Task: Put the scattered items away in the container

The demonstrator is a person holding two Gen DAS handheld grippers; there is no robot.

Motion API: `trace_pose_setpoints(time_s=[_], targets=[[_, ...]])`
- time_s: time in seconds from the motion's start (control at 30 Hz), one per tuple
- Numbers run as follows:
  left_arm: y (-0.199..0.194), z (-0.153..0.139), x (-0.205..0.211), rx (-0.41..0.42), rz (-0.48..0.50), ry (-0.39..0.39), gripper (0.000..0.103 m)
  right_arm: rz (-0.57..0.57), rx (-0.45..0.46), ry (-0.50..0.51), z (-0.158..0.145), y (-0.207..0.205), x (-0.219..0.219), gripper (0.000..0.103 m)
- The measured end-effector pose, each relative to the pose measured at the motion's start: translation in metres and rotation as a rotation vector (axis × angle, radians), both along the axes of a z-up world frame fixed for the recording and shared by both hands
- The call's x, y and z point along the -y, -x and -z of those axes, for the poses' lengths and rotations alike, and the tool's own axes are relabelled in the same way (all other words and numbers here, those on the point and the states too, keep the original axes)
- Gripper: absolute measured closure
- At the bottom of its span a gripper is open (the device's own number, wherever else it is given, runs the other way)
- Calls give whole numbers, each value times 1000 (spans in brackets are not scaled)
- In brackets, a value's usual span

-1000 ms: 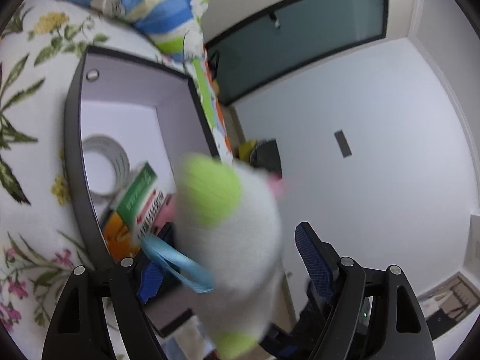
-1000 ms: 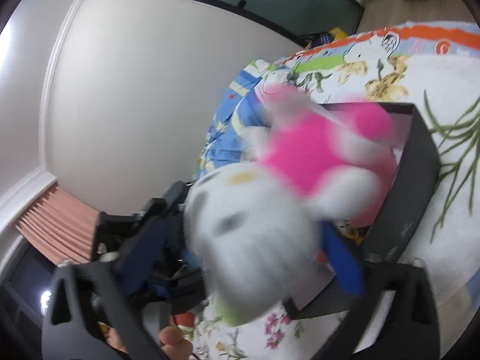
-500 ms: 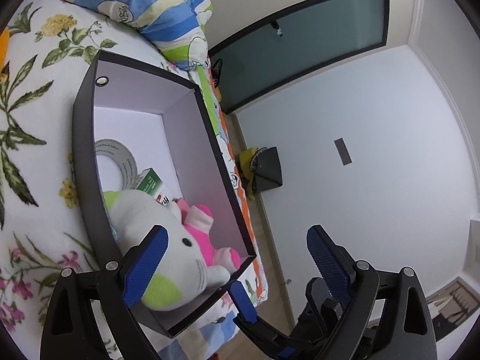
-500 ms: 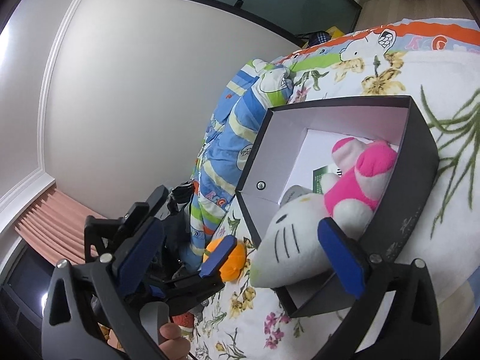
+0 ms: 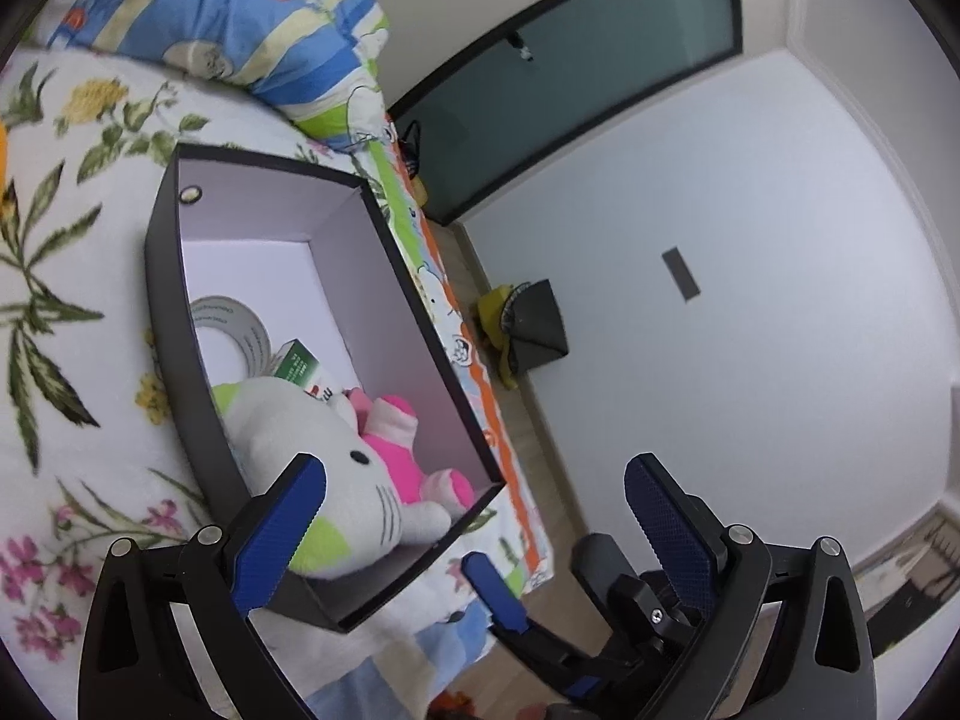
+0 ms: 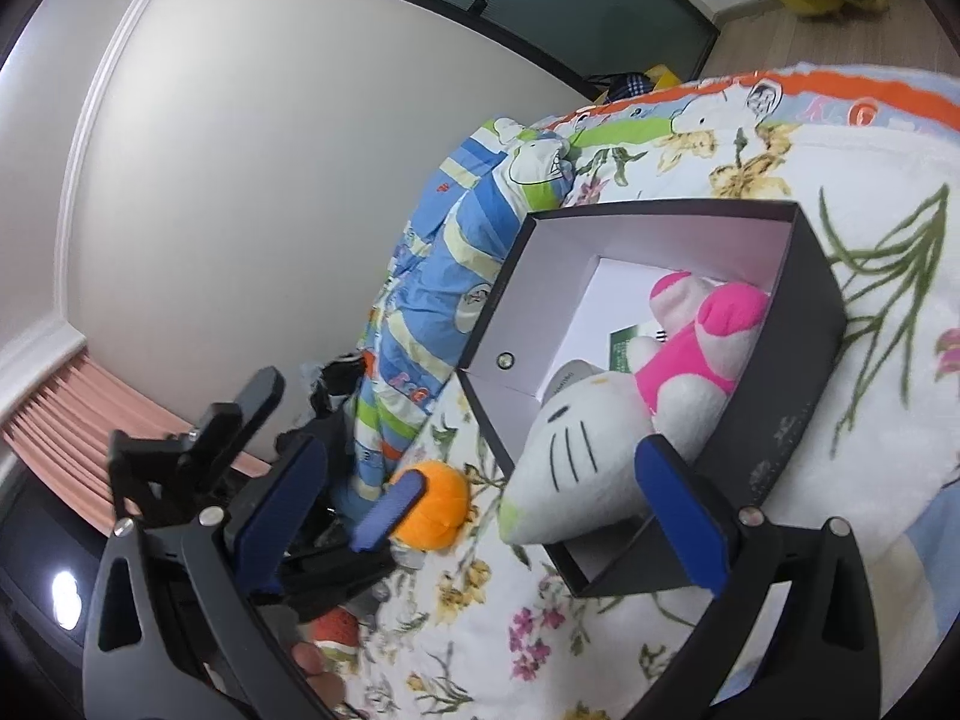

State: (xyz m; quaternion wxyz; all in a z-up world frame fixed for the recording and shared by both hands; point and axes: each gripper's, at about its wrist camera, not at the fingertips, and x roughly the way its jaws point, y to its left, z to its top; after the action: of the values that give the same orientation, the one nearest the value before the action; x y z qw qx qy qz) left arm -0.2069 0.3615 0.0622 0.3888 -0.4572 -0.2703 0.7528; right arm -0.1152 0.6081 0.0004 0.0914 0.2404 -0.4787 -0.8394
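Nearest, the left tongs (image 5: 474,516) are opening with nothing between them; the right tongs (image 6: 498,480) stand spread and empty. A second ago both carried the plush cat (image 5: 336,462); it now lies inside the box (image 5: 174,324) on the bed (image 5: 66,324), over a tape roll (image 5: 240,324) and a green carton (image 5: 297,363) whose print is illegible. An orange plush (image 6: 438,501) remains outside.

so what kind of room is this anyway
Most likely a bedroom. The black box sits on a bed with a floral blanket, a cartoon-print quilt is bunched beside it, and pleated curtains hang by the wall. A plush cat lies in the box.
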Motion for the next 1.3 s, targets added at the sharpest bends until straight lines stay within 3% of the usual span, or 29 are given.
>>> trace_pose_setpoints(time_s=[0.23, 0.33, 0.53, 0.73, 0.9, 1.2, 1.3], targets=[[-21, -28, 14, -124, -7, 135, 3, 34, 28, -109, -17, -22, 8, 0], [-33, -39, 18, -193, -24, 236, 3, 48, 51, -155, -23, -32, 14, 0], [-58, -57, 31, -302, -69, 364, 3, 77, 128, -401, -46, -45, 34, 0], [-89, -64, 33, -421, -98, 541, 3, 91, 216, -563, -58, -63, 53, 0], [-107, -66, 37, -447, -83, 563, 3, 84, 286, -684, -63, -74, 66, 0], [-125, -61, 44, -440, -80, 586, 3, 136, 361, -690, -52, -102, 65, 0], [-128, -56, 45, -423, -86, 598, 3, 142, 381, -640, -40, -109, 59, 0]])
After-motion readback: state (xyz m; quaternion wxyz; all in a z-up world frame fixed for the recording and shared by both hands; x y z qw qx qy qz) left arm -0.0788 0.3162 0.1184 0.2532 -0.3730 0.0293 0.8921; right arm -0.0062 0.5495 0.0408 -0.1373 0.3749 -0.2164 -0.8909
